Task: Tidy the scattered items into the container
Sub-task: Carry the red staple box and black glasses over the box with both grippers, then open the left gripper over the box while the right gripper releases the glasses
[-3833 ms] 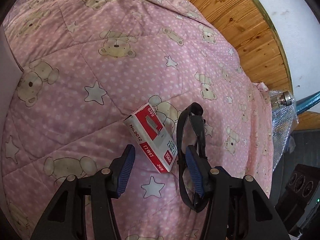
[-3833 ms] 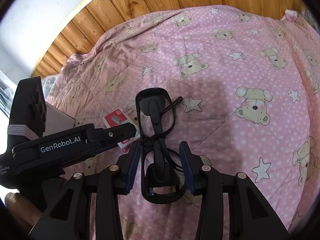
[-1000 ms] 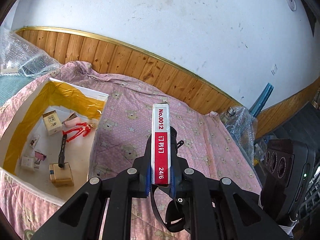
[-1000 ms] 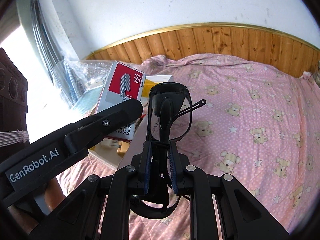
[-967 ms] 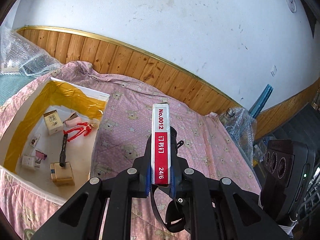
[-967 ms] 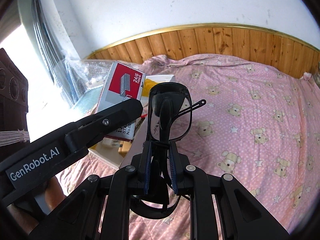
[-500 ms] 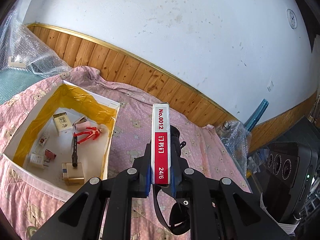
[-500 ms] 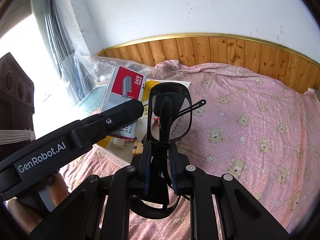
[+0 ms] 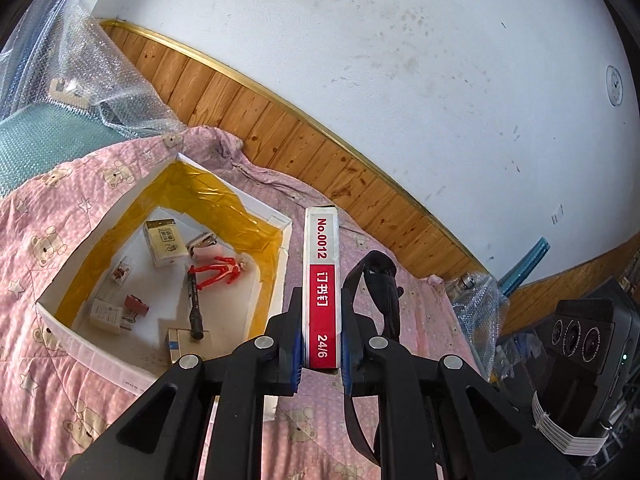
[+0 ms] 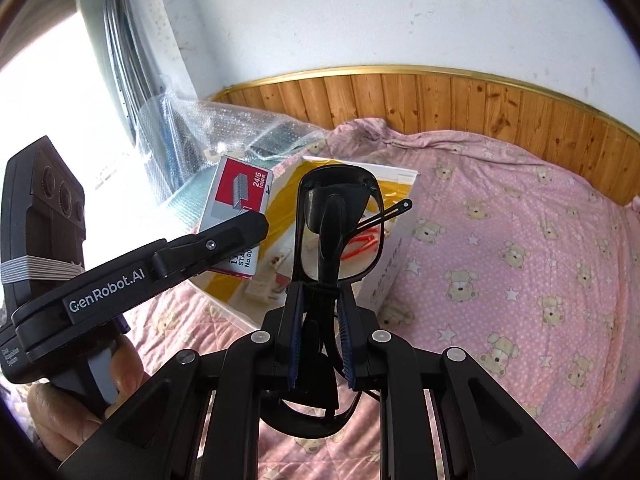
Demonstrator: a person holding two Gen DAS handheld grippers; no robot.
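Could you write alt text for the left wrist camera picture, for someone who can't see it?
The left claw grips a red-and-white staple box upright above a pink bear-print quilt. To its left sits an open white box holding small items.

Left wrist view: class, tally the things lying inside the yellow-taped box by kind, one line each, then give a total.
Small cartons: 2
Red toy figure: 1
Black pen: 1
Dark red binder clip: 1
White plug: 1
Small printed packet: 1
Pink-and-silver item, kind unclear: 1
Total in the box: 8
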